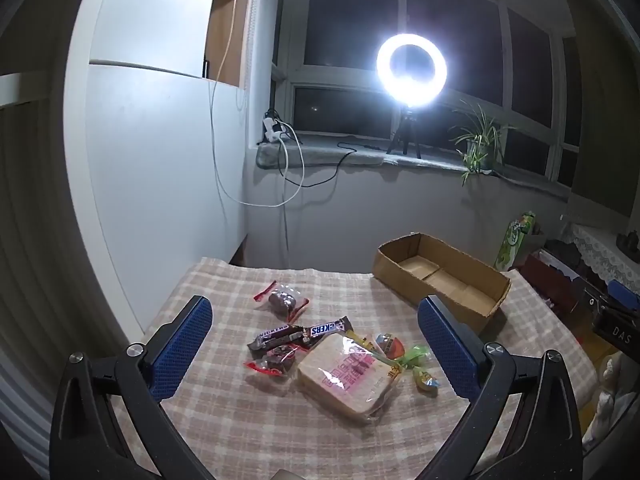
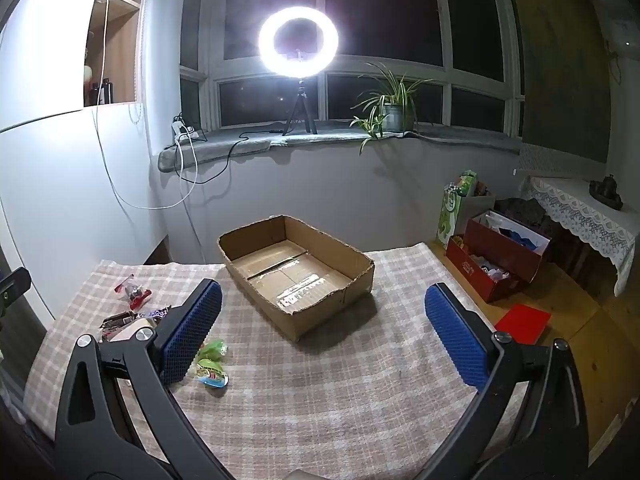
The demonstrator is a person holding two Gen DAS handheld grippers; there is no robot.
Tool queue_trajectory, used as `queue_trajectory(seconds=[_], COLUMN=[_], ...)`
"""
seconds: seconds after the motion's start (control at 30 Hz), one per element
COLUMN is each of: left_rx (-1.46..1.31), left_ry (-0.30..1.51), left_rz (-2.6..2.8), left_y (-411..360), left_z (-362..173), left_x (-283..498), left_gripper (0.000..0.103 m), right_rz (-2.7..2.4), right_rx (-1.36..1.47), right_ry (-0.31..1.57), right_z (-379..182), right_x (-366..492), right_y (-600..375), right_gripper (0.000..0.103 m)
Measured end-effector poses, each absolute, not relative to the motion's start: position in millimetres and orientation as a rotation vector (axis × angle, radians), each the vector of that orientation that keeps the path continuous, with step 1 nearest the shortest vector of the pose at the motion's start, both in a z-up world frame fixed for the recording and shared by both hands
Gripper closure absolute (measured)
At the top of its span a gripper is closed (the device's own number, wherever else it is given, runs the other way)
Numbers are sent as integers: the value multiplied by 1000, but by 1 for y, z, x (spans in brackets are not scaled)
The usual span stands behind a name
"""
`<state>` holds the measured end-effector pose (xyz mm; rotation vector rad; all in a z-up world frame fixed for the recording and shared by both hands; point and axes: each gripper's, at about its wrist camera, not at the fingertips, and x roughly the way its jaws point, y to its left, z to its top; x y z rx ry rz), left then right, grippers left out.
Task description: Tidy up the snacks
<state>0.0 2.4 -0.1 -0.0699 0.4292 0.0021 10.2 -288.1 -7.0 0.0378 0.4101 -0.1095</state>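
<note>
A pile of snacks lies on the checked tablecloth (image 1: 240, 412): a bagged bread slice (image 1: 347, 378), two Snickers bars (image 1: 304, 332), a red-edged candy pack (image 1: 273, 362), a second red-edged pack (image 1: 283, 298) farther back, and green-wrapped sweets (image 1: 412, 358). An empty cardboard box (image 1: 442, 276) stands at the back right. My left gripper (image 1: 316, 344) is open above the pile, holding nothing. In the right wrist view my right gripper (image 2: 324, 328) is open and empty in front of the box (image 2: 296, 268). The green sweets (image 2: 210, 362) lie by its left finger, whose arm hides part of the pile.
A ring light on a tripod (image 2: 298, 46) and a potted plant (image 2: 390, 110) stand on the windowsill. White cables (image 1: 288, 160) hang down the wall. Red boxes (image 2: 500, 256) and a red sheet (image 2: 522, 322) sit on the floor to the right of the table.
</note>
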Motion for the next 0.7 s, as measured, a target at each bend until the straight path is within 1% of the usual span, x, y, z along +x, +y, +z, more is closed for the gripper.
queue_trajectory(seconds=[0.27,0.7], left_rx=[-67,-69], left_ry=[428,431], left_rz=[-5,-5], left_y=[1,-1], left_z=[3,2], left_x=[-7,-6], left_gripper=[1,1], right_rz=[-104,-101], right_rx=[43,44], right_ry=[411,413], right_z=[2,0], right_x=[8,8], right_y=[-286,-285], right_gripper=[0,0])
